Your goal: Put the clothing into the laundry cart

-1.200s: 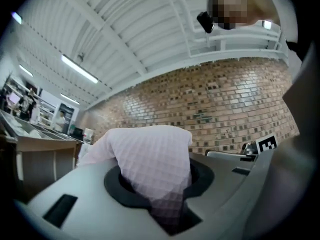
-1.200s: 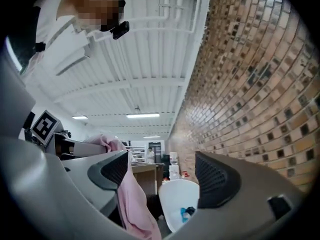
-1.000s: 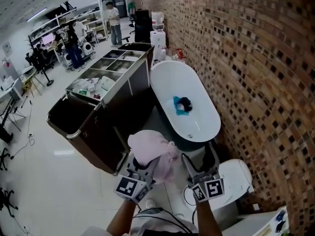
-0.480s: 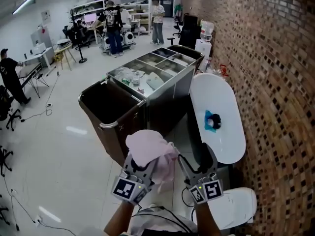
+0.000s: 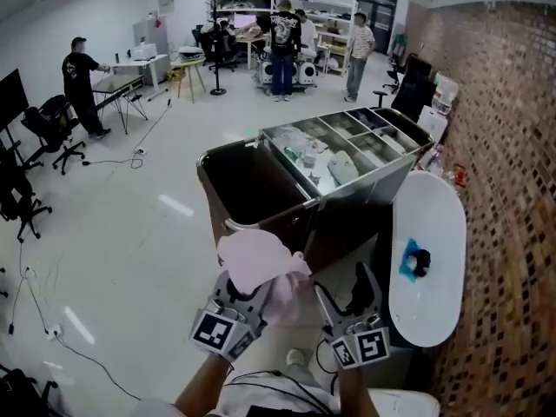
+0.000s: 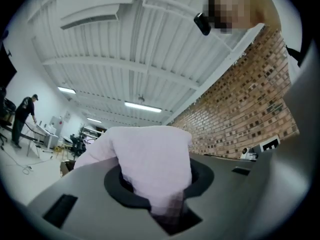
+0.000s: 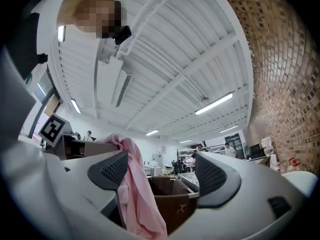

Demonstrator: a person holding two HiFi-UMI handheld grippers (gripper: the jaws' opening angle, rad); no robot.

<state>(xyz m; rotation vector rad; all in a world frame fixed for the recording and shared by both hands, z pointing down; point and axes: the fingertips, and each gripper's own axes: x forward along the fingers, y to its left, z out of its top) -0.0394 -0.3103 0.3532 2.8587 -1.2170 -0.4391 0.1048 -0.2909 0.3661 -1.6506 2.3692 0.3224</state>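
1. While nothing shows as dropped in yet, the laundry cart (image 5: 213, 191) stands on the floor ahead. Its dark bin mouth is open at the top, and the inside is too dark to tell if it holds anything. The tray section with supplies adjoins the bin on its right.
2. White bathtub (image 5: 432, 320) sits to the right of the cart, along the brick wall (image 5: 512, 189). It is well apart from the bin mouth.
3. Pink garment (image 5: 259, 266) is up in the air, bunched over the left gripper (image 5: 246, 292). It is near the cart's front wall but short of the rim, not over the mouth. My read: the pick-up is done and the carry is partway. Left to do: bring it over the bin and let go.
4. Left gripper jaws are pressed together, pinching the pink garment. In the left gripper view the cloth bulges up out of them.
5. Right gripper (image 5: 346, 292) has its jaws spread and pinches nothing. A fold of the garment hangs against one pad only. The cart shows in the gap between the jaws.
6. Blue-and-dark bundle (image 5: 413, 261) lies in the tub. It looks like more clothing, so probably another trip, but I can't be sure.
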